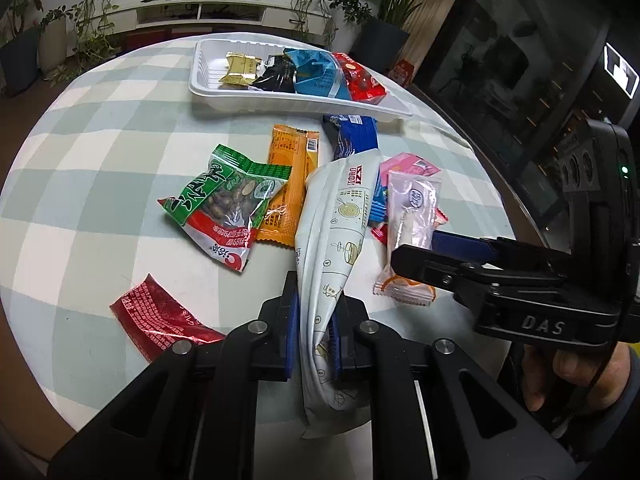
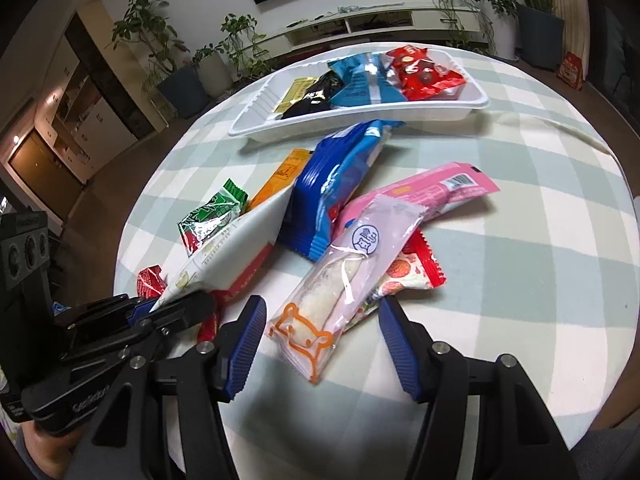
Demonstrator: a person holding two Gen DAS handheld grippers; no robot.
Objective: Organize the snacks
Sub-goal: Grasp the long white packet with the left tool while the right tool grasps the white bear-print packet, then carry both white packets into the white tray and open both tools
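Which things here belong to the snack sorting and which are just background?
Part of the job: white tray with four packs already inside; white packet clamped in the left tongs; clear bun packet between the open right tongs; green nut bag; orange bar; blue pack; pink pack.

Just background: potted plants; TV shelf.

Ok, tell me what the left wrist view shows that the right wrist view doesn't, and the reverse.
Left wrist view only: the left gripper seen from behind, shut on the long white printed packet; the whole flat dark red wrapper.

Right wrist view only: the right gripper, jaws open either side of the clear bun packet with the orange bear outline; the red-edged strawberry packet under it.

Both: the white plastic tray holding four snacks, the blue ridged packet, the green peanut bag, the checked tablecloth.
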